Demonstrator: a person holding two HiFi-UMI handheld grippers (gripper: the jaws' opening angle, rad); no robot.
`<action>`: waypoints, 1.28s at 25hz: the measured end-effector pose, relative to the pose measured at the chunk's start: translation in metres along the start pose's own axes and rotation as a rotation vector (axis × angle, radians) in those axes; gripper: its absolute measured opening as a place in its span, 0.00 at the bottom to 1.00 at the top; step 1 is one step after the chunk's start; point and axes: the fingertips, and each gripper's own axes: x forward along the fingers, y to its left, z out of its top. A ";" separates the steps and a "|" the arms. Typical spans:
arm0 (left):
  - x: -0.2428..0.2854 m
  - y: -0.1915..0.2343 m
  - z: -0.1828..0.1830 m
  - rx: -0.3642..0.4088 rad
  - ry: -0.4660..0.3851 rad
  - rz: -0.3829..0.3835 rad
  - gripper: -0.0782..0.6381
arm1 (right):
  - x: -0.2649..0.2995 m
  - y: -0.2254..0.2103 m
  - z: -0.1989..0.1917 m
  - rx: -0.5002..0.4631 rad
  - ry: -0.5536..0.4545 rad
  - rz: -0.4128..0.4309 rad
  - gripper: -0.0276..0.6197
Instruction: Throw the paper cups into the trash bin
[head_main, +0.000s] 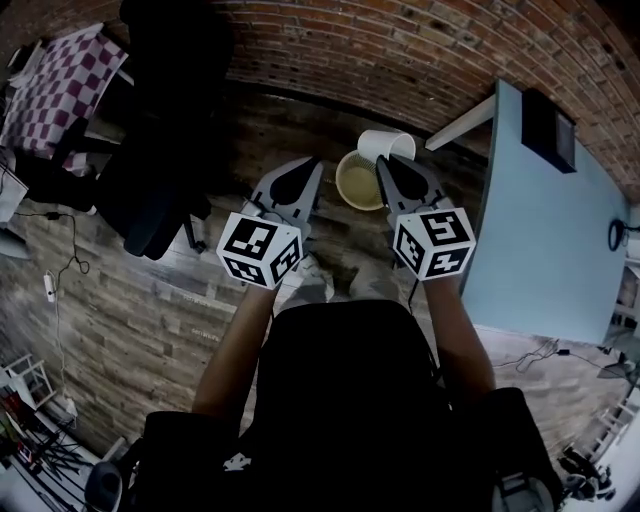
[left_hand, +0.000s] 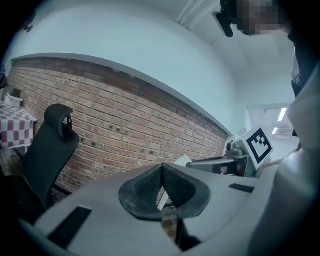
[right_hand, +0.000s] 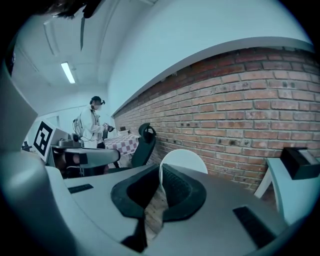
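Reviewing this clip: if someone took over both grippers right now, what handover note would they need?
Left gripper: jaws shut, nothing between them, held near the bin.
Right gripper: shut on the wall of a white paper cup.
Trash bin: on the wooden floor in front of the person; in the head view the cup sits at its far rim.
Done: cup is in hand and at the bin.
Left: bring it over the opening and release. No other cups are in view.
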 end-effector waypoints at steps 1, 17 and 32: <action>0.000 0.001 -0.003 -0.006 0.005 -0.005 0.12 | 0.001 0.000 -0.002 0.005 0.003 -0.005 0.08; 0.037 0.005 -0.098 -0.086 0.189 -0.054 0.12 | 0.022 -0.051 -0.092 0.132 0.107 -0.084 0.08; 0.090 0.021 -0.217 -0.139 0.361 -0.116 0.12 | 0.087 -0.121 -0.203 0.254 0.186 -0.171 0.08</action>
